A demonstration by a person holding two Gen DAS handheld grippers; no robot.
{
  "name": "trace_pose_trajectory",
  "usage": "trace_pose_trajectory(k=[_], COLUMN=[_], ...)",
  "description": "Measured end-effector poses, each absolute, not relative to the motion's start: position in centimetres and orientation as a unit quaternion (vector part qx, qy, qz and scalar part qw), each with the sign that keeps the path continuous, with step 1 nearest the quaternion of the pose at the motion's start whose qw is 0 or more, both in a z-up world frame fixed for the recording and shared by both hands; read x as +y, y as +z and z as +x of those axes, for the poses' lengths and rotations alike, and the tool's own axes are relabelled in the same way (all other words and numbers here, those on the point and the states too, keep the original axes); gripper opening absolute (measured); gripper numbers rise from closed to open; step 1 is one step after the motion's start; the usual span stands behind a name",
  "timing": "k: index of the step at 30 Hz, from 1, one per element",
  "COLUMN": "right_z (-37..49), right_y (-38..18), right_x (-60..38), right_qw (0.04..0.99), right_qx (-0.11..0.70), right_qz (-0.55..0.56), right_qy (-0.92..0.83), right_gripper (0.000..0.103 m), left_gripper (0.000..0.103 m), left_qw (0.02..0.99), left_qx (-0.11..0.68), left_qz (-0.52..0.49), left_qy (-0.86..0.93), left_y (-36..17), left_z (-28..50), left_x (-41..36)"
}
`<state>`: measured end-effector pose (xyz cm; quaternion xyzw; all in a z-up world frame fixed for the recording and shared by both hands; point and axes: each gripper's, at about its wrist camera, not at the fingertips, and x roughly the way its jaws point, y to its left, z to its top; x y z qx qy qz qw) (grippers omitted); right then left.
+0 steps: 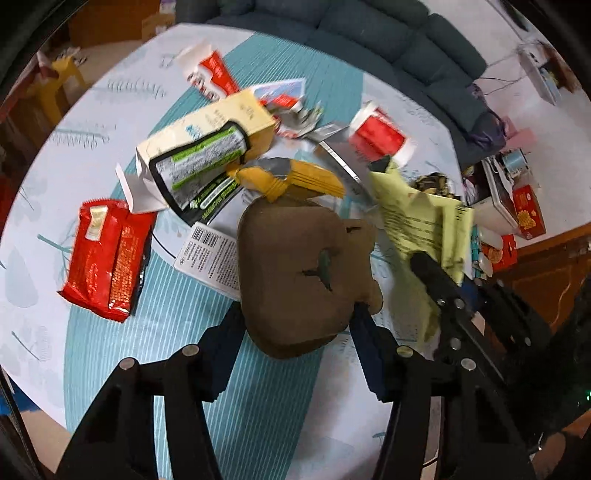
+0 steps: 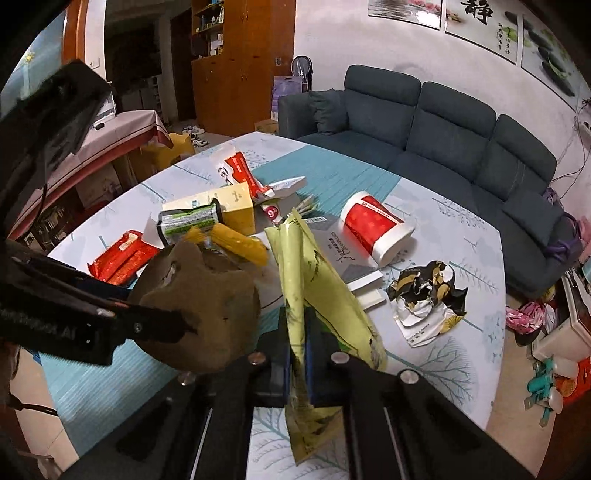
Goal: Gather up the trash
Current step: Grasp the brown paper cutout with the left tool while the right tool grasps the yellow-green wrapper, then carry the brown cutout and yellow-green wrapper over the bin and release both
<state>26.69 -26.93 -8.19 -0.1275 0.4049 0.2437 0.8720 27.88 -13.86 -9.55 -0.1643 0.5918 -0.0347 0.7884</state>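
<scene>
Left gripper: jaws clamped on brown pad. Right gripper: jaws pinched yellow-green wrapper. Advice: lift both clear of the tabletop litter before carrying.

A home living room, lived in.
Behind the bench with its leaf-patterned cloth stands a dark blue sofa; framed prints hang above the sofa, wooden shelving rises left of it.

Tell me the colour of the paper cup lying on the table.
Red with white ends; the paper cup shows best in the right wrist view.
</scene>
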Motion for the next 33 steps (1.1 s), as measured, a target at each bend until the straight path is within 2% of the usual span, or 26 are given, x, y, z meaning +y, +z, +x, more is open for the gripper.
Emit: trace_pose_trajectory(k=[19, 33], right_z=[21.9, 8.3], right_y=[-1.6, 0.9], right_x=[-27.9, -23.6], right_qw=[0.893, 0.909], right_qx=[0.397, 0.392], right_qz=[-0.027, 0.042], right_qy=[0.211, 0.134], right_gripper=[0.004, 0.004], left_gripper=[0.056, 0.056], left_qw=[0.829, 0.852], left_qx=[0.557, 0.51], left_qz=[-0.029, 0.064], left_qy=[-0.047, -0.104], left_y=[-2.3, 1.2], left_z=[18.7, 5.2], left_x=[-11.6, -5.5])
